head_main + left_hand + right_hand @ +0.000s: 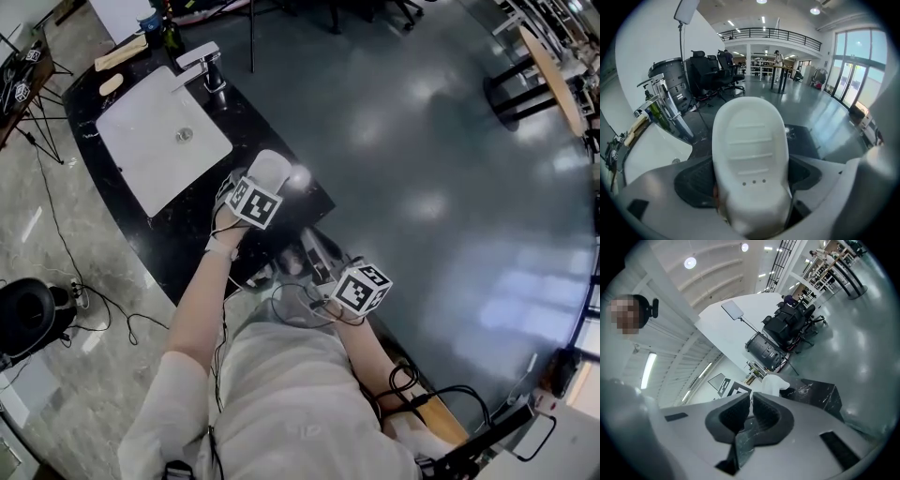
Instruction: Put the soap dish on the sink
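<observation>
One soap dish (750, 154) gripped in the left tongs (750, 174), over the dark surface (192, 239) just right of the sink (155, 141)
Its near end is buried between the pads, and in the head view the tongs cover part of it; whether it touches the surface cannot be told. One dish, four ridges, three small holes. Its long axis runs straight out along the tongs, away from the person. The right tongs (751, 411) are nearly together, holding nothing

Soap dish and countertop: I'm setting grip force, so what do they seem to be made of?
Soap dish: looks like moulded plastic, matte white, with raised ribs and three small holes; ceramic can't be ruled out. Countertop: black stone or stone-look, with white veins.
</observation>
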A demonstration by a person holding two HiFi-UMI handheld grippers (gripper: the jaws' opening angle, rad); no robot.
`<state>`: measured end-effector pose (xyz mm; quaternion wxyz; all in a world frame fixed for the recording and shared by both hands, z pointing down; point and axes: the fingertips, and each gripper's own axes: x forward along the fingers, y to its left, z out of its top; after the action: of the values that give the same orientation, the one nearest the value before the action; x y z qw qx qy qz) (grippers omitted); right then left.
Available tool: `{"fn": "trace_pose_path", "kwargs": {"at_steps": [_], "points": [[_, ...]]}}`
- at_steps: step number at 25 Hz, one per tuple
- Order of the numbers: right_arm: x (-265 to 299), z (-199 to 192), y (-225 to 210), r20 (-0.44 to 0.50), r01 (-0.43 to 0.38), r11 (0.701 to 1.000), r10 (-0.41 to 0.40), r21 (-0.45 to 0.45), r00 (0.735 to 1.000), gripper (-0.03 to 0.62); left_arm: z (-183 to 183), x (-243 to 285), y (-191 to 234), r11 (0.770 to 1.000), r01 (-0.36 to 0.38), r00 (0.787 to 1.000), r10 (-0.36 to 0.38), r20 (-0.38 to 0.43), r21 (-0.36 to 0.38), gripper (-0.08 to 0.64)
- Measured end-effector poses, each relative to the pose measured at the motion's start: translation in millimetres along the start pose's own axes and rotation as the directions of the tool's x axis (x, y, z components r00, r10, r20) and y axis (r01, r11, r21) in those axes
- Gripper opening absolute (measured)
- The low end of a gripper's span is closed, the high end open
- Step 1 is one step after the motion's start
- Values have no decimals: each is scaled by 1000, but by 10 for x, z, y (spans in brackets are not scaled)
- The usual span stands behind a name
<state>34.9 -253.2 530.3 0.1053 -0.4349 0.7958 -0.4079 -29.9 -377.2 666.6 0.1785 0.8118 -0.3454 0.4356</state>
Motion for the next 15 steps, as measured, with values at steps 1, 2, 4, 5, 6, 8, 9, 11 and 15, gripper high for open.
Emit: {"fn": "trace_pose_path", "kwargs": {"at_steps": [1, 2, 4, 5, 6, 8, 9, 11, 15], "points": [[-18, 0, -9, 2, 3, 1000, -3, 2, 1000, 35, -7, 17, -4, 1000, -5, 1000, 6, -6, 9, 457], [-35, 4, -18, 4, 8, 1000, -8, 3, 1000, 35, -13, 33, -11, 1000, -8, 1000, 9, -12, 17, 457], [-68, 13, -40, 6, 20, 1000, -20, 7, 1000, 35, -22, 62, -28, 1000, -8, 1000, 8, -23, 30, 457], [-83, 10, -54, 5, 27, 1000, -27, 7, 1000, 35, -25, 76, -36, 999, -4, 1000, 5, -28, 33, 457], [-96, 0, -73, 4, 33, 999, -33, 5, 999, 35, -29, 90, -43, 999, 2, 999, 0, -32, 36, 457], [-116, -25, -114, 6, 38, 999, -38, 3, 999, 35, -35, 119, -47, 999, 17, 999, -15, -40, 41, 457], [-125, -32, -128, 7, 40, 999, -40, 6, 999, 35, -38, 131, -45, 999, 27, 999, -25, -44, 40, 457], [-148, -32, -139, 8, 44, 999, -44, 11, 999, 35, -41, 144, -45, 998, 52, 998, -51, -45, 28, 457], [-198, 0, -138, 16, 57, 998, -57, -12, 998, 35, -23, 163, -81, 996, 88, 996, -87, -32, 21, 457]]}}
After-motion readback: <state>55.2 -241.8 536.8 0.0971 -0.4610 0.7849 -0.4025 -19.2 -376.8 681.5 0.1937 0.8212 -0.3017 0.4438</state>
